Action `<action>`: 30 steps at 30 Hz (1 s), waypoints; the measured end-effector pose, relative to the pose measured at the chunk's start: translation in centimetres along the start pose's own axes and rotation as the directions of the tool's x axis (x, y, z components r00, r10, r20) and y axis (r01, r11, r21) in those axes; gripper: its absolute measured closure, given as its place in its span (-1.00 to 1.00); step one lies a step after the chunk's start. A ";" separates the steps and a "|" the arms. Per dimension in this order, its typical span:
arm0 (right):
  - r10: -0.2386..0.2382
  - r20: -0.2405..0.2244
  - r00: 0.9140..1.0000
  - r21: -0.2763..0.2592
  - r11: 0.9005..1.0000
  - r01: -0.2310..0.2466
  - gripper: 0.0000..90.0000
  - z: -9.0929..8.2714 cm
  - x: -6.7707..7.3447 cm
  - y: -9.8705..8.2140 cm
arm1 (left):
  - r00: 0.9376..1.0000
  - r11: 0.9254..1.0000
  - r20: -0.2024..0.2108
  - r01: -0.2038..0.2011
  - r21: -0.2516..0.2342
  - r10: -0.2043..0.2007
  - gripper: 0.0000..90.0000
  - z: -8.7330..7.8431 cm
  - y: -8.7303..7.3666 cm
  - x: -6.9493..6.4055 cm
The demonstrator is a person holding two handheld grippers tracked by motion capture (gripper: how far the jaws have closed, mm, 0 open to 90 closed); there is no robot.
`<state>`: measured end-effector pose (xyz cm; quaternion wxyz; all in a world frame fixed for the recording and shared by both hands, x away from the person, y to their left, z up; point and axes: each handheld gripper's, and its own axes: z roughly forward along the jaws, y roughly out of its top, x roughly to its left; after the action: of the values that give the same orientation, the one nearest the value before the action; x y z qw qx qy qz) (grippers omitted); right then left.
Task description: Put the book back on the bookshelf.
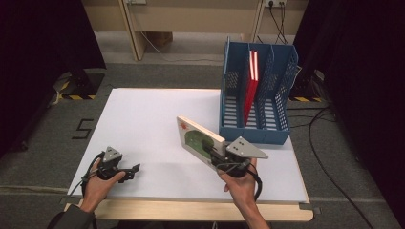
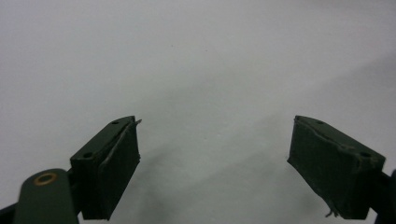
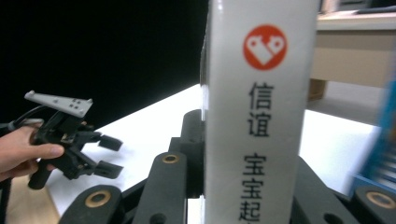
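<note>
A white table (image 1: 143, 124) with a pale wooden front edge stands on grey carpet in a dim room. Black curtains hang at both sides, and light wooden furniture lines the far wall, where cables run down from a wall socket. Yellow and black striped tape marks the floor at the left and right.

At the far right of the table sits a blue plastic file rack (image 1: 258, 126) with three upright slots and slatted walls. A red book (image 1: 250, 90) stands upright in its middle slot.

A person's two hands come in from the near edge, each holding a claw. The right claw (image 1: 213, 153) is closed on a white book (image 1: 199, 139), gripping it at its lower end and holding it above the table, tilted, just in front of the rack and near its left corner. The book's cover shows a green picture and a small red mark. In the right gripper view the book's white spine (image 3: 261, 107) rises between the black jaws, printed with a red heart-shaped logo and black Chinese characters.

The left claw (image 1: 134, 171) rests low over the near left part of the table, well apart from the book. Its jaws stand wide apart with nothing between them, and bare white table (image 2: 196, 70) lies under them.
</note>
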<state>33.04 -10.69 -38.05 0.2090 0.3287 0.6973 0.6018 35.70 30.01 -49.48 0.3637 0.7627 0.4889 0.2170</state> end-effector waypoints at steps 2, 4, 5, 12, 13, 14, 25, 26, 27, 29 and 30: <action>-0.009 0.011 1.000 -0.001 1.000 0.009 0.68 -0.6 -0.1 0.1 | 1.000 1.000 -0.001 0.002 -0.001 -0.002 -0.67 0.0 0.0 0.0; -0.004 0.034 0.999 -0.012 1.000 0.005 0.68 -2.4 -0.7 0.5 | 1.000 1.000 -0.003 0.001 -0.003 -0.001 -0.67 0.0 0.0 0.1; -0.010 0.042 0.999 -0.012 1.000 0.010 0.68 -2.9 -1.0 0.6 | 1.000 1.000 -0.001 0.001 -0.003 -0.001 -0.67 0.0 0.0 0.0; 0.012 0.117 0.993 -0.025 1.000 -0.009 0.68 -6.2 -2.8 0.9 | 1.000 1.000 -0.003 0.001 -0.001 -0.001 -0.67 0.1 0.0 0.1; 0.022 0.130 0.991 -0.032 0.999 -0.018 0.68 -6.7 -3.0 0.9 | 1.000 1.000 -0.005 0.007 -0.004 -0.007 -0.67 0.1 0.0 0.1; 0.018 0.146 0.989 -0.031 0.999 -0.013 0.68 -7.2 -3.2 0.9 | 1.000 1.000 -0.005 0.008 -0.005 -0.008 -0.67 0.0 0.0 0.1; 0.060 0.271 0.961 -0.094 0.995 -0.036 0.68 -11.6 -6.4 1.9 | 1.000 1.000 -0.006 -0.003 -0.001 0.003 -0.67 0.3 0.0 0.0; 0.048 0.309 0.950 -0.089 0.996 -0.022 0.68 -12.0 -7.1 2.3 | 1.000 1.000 -0.010 0.003 -0.005 -0.003 -0.67 0.3 0.0 0.0; 0.048 0.321 0.946 -0.089 0.996 -0.020 0.68 -12.1 -7.4 2.4 | 1.000 1.000 -0.010 0.006 -0.006 -0.006 -0.67 0.3 0.0 0.0; 0.056 0.343 0.938 -0.090 0.996 -0.027 0.68 -12.1 -8.3 2.5 | 1.000 1.000 -0.009 0.006 -0.006 -0.006 -0.67 0.3 -0.1 0.0; 0.056 0.354 0.934 -0.083 0.996 -0.029 0.68 -12.1 -8.7 2.6 | 1.000 1.000 -0.008 0.003 -0.002 -0.003 -0.67 0.3 -0.1 0.0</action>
<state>31.32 -25.15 -34.18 0.3310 0.4389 0.6172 0.5629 35.88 29.92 -49.71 0.3629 0.7608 0.4911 0.2199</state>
